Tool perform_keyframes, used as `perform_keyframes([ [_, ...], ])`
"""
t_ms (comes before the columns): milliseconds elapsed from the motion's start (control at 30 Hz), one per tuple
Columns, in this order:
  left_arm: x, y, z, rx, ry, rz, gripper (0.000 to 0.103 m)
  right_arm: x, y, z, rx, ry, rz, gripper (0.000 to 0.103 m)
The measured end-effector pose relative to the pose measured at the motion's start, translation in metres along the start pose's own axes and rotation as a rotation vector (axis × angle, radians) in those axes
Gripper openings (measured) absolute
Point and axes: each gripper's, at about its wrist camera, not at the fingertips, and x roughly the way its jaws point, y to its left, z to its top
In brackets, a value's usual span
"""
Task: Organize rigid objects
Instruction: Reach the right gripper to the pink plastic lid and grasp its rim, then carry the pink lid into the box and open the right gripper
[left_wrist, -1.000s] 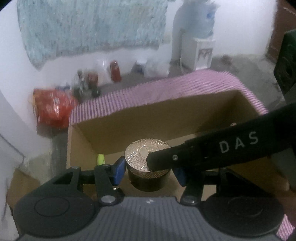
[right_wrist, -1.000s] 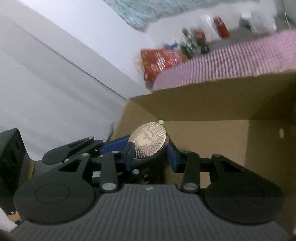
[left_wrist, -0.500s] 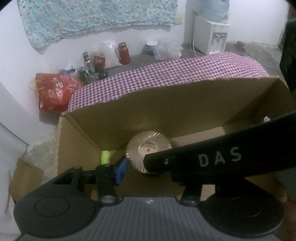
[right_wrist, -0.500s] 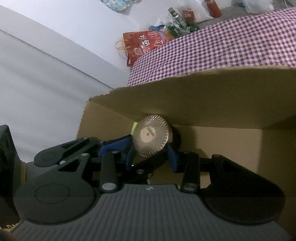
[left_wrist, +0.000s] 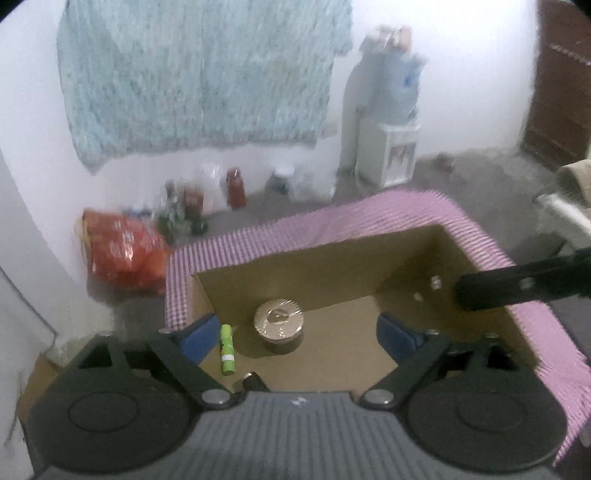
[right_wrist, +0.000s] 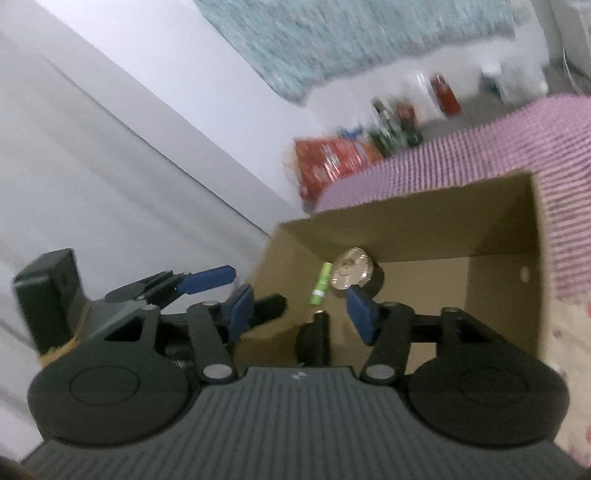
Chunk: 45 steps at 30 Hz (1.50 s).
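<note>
Cardboard walls of an open brown box (left_wrist: 332, 273) enclosed a squat black jar with a ribbed golden lid (left_wrist: 279, 320), which stood upright on the box floor near the far wall, with a small lime-green tube (left_wrist: 226, 348) lying just beside it on its left and not touching it. The left gripper (left_wrist: 295, 334) hovered above the box, its blue-padded jaws spread wide after just opening, the jar showing beyond the gap and free of both pads. The right gripper (right_wrist: 301, 309) hung over the near edge of the box, its jaws also parted after just opening, with nothing pressed between the blue pads; in its view the jar (right_wrist: 351, 272) sat beyond the right pad and the tube (right_wrist: 320, 283) lay left of it. A black cylindrical object (right_wrist: 314, 338), too blurred to identify, lay at the near side of the box floor. The box rested on a pink-and-white checked cloth (left_wrist: 332, 225)
</note>
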Motion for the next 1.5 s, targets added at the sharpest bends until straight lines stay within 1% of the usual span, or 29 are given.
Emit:
perform_keyframes([
  [33, -0.013, -0.003, -0.005, 0.01, -0.026, 0.004, 0.093, -0.02, 0.002, -0.01, -0.01, -0.027, 0.011, 0.06],
  [133, -0.049, -0.01, -0.023, 0.025, -0.093, 0.021, 0.093, -0.061, 0.004, -0.037, -0.017, -0.077, 0.032, 0.061],
  [200, -0.069, -0.015, -0.043, 0.015, -0.13, 0.018, 0.097, -0.078, 0.005, -0.061, -0.024, -0.097, 0.036, 0.062],
  [300, -0.084, -0.023, -0.077, 0.013, -0.142, -0.001, 0.098, -0.086, 0.006, -0.1, -0.033, -0.093, 0.009, 0.063],
  [400, -0.087, -0.033, -0.115, 0.005, -0.118, -0.003, 0.098, -0.077, 0.0, -0.139, -0.015, -0.061, -0.03, 0.063],
  [500, -0.08, -0.039, -0.153, -0.025, -0.053, 0.006, 0.097, -0.056, -0.006, -0.173, 0.016, -0.009, -0.062, 0.063],
  [533, -0.078, -0.039, -0.163, -0.036, -0.034, 0.008, 0.097, -0.048, -0.007, -0.183, 0.028, 0.018, -0.062, 0.063],
  [600, -0.073, -0.038, -0.183, -0.054, 0.008, 0.002, 0.097, -0.031, -0.009, -0.197, 0.065, 0.073, -0.027, 0.063],
  [667, -0.066, -0.035, -0.201, -0.078, 0.058, -0.022, 0.097, -0.014, -0.009, -0.209, 0.095, 0.129, 0.004, 0.06],
  [700, -0.061, -0.033, -0.209, -0.092, 0.088, -0.032, 0.097, -0.005, -0.007, -0.213, 0.101, 0.153, 0.007, 0.058],
  [767, -0.056, -0.032, -0.222, -0.106, 0.122, -0.031, 0.097, 0.014, -0.001, -0.22, 0.088, 0.206, -0.007, 0.052],
  [833, -0.049, -0.03, -0.23, -0.103, 0.141, -0.025, 0.097, 0.033, 0.007, -0.225, 0.062, 0.25, -0.026, 0.049],
  [933, -0.041, -0.028, -0.234, -0.08, 0.16, -0.034, 0.096, 0.053, 0.015, -0.23, 0.049, 0.29, -0.045, 0.043],
  [1067, -0.033, -0.024, -0.237, -0.082, 0.17, -0.057, 0.09, 0.068, 0.022, -0.234, 0.041, 0.313, -0.067, 0.037],
  [1200, -0.024, -0.019, -0.244, -0.109, 0.186, -0.114, 0.083, 0.077, 0.03, -0.236, 0.036, 0.328, -0.098, 0.036],
  [1267, -0.024, -0.019, -0.245, -0.101, 0.173, -0.115, 0.082, 0.081, 0.038, -0.236, 0.018, 0.329, -0.119, 0.036],
  [1367, -0.024, -0.02, -0.246, -0.096, 0.15, -0.117, 0.076, 0.082, 0.04, -0.235, 0.029, 0.329, -0.124, 0.035],
  [1433, -0.026, -0.021, -0.248, -0.088, 0.139, -0.107, 0.076, 0.086, 0.038, -0.235, 0.046, 0.327, -0.124, 0.034],
  [1500, -0.027, -0.021, -0.248, -0.086, 0.132, -0.104, 0.075, 0.079, 0.039, -0.236, 0.042, 0.32, -0.129, 0.033],
])
